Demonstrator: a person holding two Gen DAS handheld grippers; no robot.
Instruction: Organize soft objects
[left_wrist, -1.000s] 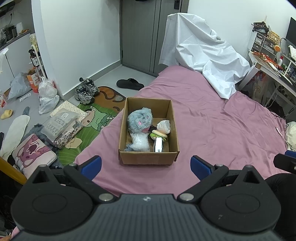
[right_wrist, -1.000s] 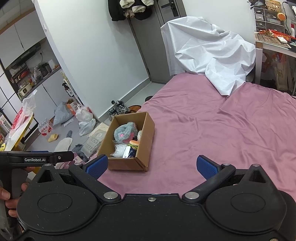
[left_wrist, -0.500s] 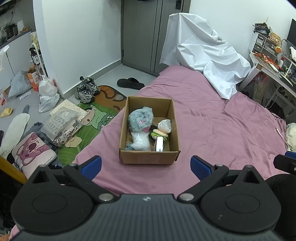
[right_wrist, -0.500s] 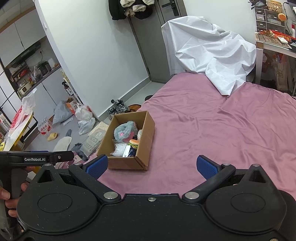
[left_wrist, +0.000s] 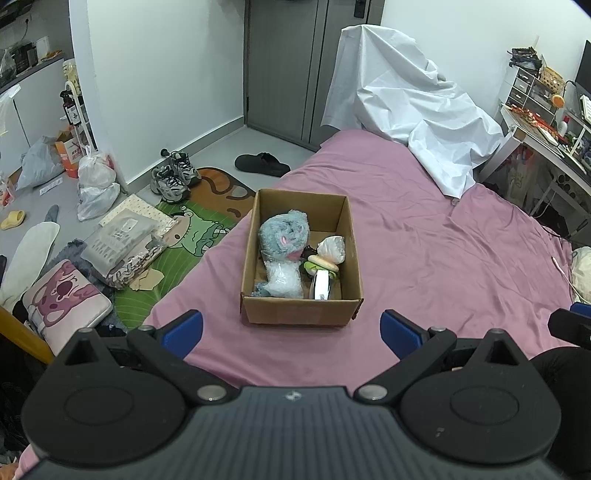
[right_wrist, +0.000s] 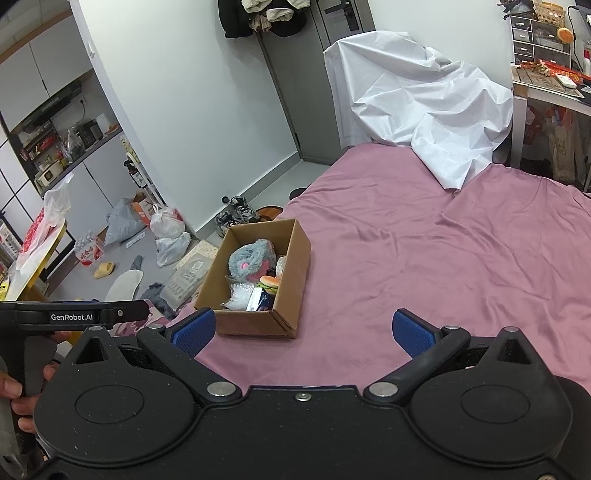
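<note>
Both grippers hang above the near edge of the bed, short of the cardboard box (left_wrist: 301, 314), and neither touches anything. The left gripper (left_wrist: 291, 328) has its blue-padded fingers spread wide with nothing between them, aimed straight at the box's near wall. The right gripper (right_wrist: 301, 330) is spread just as wide and empty, sitting to the right of the box so that the box shows past its left finger. In the right wrist view a hand (right_wrist: 18, 391) wraps the handle of the left gripper, low and left of the box.

The box rests on the pink bedsheet (left_wrist: 424, 258), near the bed's left edge, top open. Inside, against its far-left part, lies a fluffy grey-blue plush toy (left_wrist: 284, 234) with pink marks. Nearer than the plush sits a clear crinkled plastic bag (left_wrist: 282, 282). Right of the plush is a small white wrapped bundle (left_wrist: 332, 248), and just nearer than it a toy hamburger (left_wrist: 320, 264). A white flat item (left_wrist: 320, 286) stands on edge at the box's near-right part.
</note>
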